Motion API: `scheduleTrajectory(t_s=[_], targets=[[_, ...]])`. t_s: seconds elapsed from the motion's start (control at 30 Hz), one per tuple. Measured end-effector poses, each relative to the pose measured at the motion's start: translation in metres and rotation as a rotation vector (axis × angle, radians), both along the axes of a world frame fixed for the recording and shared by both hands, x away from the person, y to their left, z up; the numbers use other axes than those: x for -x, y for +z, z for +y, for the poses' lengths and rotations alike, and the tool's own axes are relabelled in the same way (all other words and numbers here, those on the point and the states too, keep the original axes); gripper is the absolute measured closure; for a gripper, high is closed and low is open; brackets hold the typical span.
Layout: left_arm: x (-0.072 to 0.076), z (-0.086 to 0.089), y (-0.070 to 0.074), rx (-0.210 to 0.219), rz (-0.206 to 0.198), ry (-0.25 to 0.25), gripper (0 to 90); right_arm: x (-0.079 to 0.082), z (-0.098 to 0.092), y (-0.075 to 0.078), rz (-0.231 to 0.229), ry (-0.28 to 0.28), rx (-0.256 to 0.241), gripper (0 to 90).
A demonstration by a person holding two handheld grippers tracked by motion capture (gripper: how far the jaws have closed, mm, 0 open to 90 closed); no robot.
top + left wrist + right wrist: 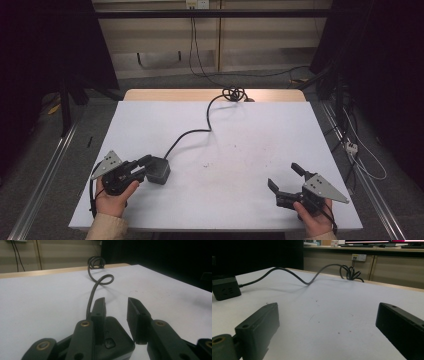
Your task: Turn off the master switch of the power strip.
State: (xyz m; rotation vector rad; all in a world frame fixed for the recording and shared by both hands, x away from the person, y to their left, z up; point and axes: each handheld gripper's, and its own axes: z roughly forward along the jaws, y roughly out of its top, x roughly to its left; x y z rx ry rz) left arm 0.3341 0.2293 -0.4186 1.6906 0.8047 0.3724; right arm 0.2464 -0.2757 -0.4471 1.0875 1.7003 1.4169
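Observation:
A black cube-shaped power block (159, 171) rests on the white table top (260, 125) at the front left. Its black cable (207, 117) snakes to a coil (234, 93) at the far edge. My left gripper (146, 166) is right against the block's near side, jaws apart. In the left gripper view the block (115, 340) lies under and between the jaws, with the left gripper (116, 302) open and the cable (93, 290) running ahead. My right gripper (282, 175) stands wide open at the front right over bare table. In the right gripper view, the right gripper (327, 307) faces the block (225, 291) far to its left.
The table's wooden back edge (175, 95) shows beyond the white sheet. A white power strip (351, 146) and loose wires lie on the floor to the right. Metal rails (45, 170) run along both sides. Wall cabinets stand behind the table.

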Motion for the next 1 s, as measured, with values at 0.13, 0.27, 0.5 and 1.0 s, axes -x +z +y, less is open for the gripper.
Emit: scheduleTrajectory(t_s=[0.13,0.27,0.5,1.0], targets=[[-0.0008,0.0001,0.0003,-0.003,0.001,0.003,70.9,-0.0001,0.0001,0.0000,0.001,-0.001,-0.001,4.3],[-0.0018,0.0004,0.0003,-0.003,0.007,0.003,73.3,-0.0002,0.0000,-0.0001,0.001,0.000,0.003,4.2],[-0.0023,0.0010,0.0008,-0.021,0.012,0.004,78.0,-0.0002,0.0001,0.0000,0.001,0.000,0.002,4.2],[-0.0028,0.0025,0.0006,-0.050,0.042,0.007,85.0,-0.0001,0.0000,0.0001,0.000,0.001,0.001,4.4]])
